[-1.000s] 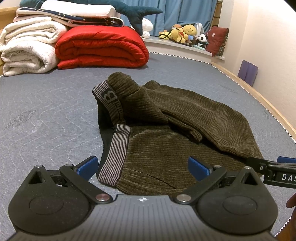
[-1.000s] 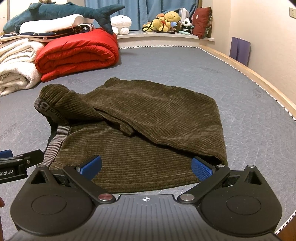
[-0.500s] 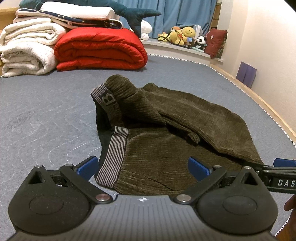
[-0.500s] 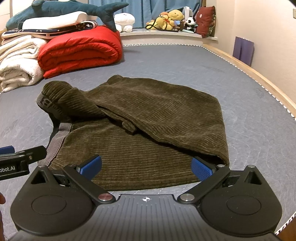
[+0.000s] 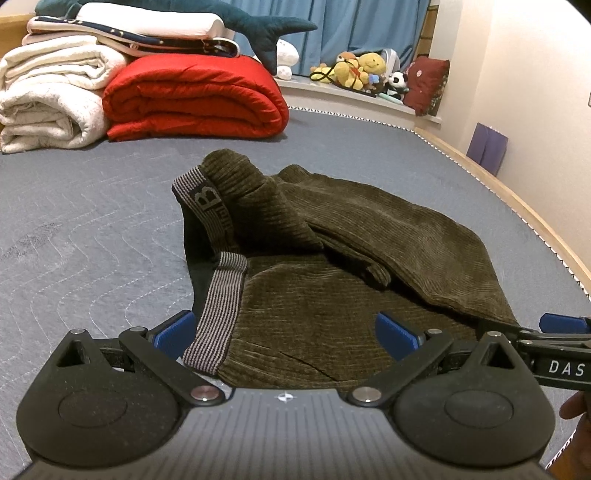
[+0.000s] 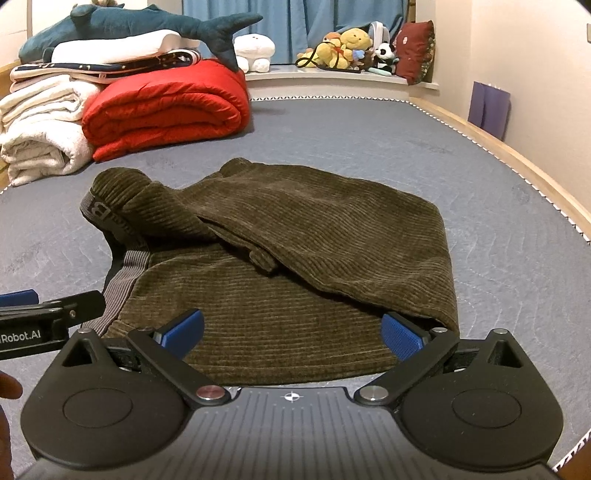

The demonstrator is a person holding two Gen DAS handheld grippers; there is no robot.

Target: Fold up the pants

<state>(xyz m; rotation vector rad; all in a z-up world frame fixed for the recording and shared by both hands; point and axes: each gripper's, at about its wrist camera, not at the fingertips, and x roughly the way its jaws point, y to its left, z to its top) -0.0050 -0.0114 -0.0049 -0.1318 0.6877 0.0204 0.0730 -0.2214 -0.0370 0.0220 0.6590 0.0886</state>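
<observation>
Two claws hang low over the near edge of a grey quilted bed [image 5: 92,229], both spread wide and gripping nothing. The left claw [image 5: 284,330] straddles the near left corner of the olive corduroy pants [image 5: 332,266], its left blue pad [image 5: 173,332] just beside the striped grey waistband [image 5: 218,306]. The right claw [image 6: 291,328] straddles the pants' near right portion, its right pad [image 6: 400,336] close under the overhanging folded edge. The pants lie loosely folded mid-bed, an upper layer draped over the lower from far left to near right. The left wrist view shows the waistband plainly, with a large letter B on the raised far part and dark lining inside; the right wrist view shows only a sliver of that band, but gives the whole flat right side of the pants. Each view catches the other claw's tip at its edge. Far left sit a folded red duvet [image 6: 162,107], white blankets [image 5: 48,103] and a plush shark [image 6: 140,24]; soft toys [image 5: 362,70] line the far ledge.
</observation>
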